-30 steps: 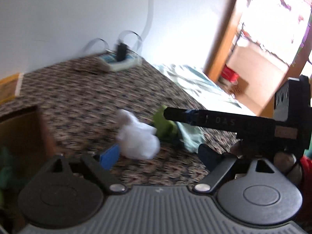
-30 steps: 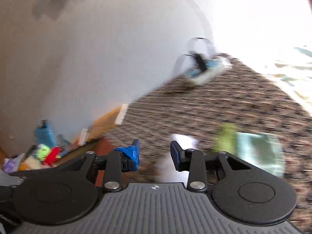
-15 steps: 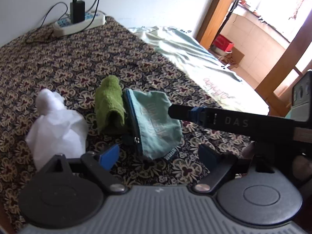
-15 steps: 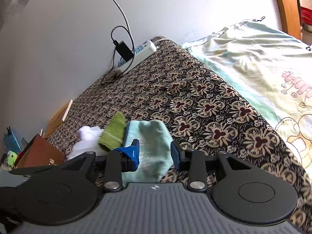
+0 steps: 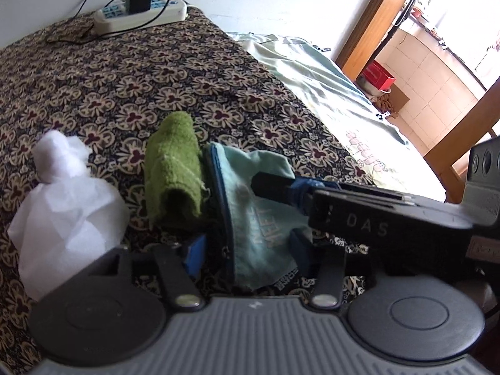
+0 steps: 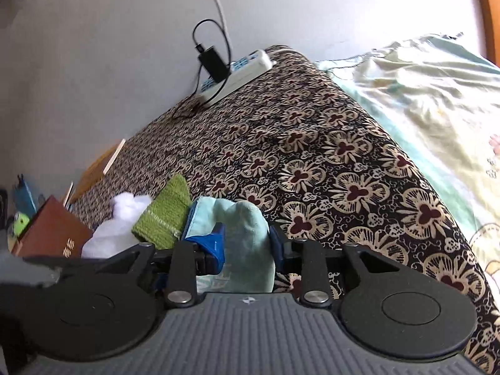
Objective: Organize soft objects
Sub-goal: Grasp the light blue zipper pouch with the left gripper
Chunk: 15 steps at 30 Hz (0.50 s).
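A light teal zip pouch (image 5: 259, 218) lies on the flowered bedcover, with a folded green towel (image 5: 173, 175) against its left side and a white crumpled soft bundle (image 5: 65, 206) further left. My left gripper (image 5: 250, 251) is open, its fingers on either side of the pouch's near end. My right gripper (image 6: 247, 245) is open around the pouch (image 6: 247, 234) from the other side; its finger (image 5: 281, 184) lies over the pouch in the left wrist view. The towel (image 6: 164, 215) and white bundle (image 6: 115, 231) sit left of it.
A white power strip (image 5: 140, 15) with a black charger and cables lies at the far edge by the wall. A pale green sheet (image 5: 328, 93) covers the bed to the right. A brown box (image 6: 51, 234) and small items stand at the left.
Both grippers have come down and forward onto the soft objects. The pouch now sits between the fingers of both. The right gripper's fingers have spread wider.
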Available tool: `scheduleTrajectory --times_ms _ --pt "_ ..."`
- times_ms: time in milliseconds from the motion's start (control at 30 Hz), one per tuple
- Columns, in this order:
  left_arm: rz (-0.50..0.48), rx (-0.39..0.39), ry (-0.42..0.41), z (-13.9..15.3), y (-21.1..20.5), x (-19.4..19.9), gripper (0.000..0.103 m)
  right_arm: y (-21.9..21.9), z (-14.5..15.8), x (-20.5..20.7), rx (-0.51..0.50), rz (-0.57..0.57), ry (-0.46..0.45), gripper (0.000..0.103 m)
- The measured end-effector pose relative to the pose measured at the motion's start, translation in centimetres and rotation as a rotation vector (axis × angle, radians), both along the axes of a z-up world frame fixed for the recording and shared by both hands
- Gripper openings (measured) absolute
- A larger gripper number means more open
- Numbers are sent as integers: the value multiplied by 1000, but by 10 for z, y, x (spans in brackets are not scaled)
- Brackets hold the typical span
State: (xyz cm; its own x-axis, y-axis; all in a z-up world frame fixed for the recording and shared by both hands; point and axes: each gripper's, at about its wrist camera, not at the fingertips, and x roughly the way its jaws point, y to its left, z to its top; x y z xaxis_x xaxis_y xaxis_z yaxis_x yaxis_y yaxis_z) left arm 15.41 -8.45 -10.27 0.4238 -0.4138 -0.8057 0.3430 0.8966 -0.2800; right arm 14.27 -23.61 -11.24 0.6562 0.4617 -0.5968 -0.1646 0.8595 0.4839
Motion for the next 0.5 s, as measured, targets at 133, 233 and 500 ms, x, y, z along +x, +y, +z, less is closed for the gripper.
scheduleTrajectory --times_ms 133,233,500 --pt "-4 -43 35 1 1 -3 29 -5 -1 -10 21 -16 9 3" --pt "-39 -48 30 4 -2 -12 11 -10 -1 -21 70 -27 39 0" --pt "-125 -67 16 17 9 -48 10 4 17 -61 105 3 68 0"
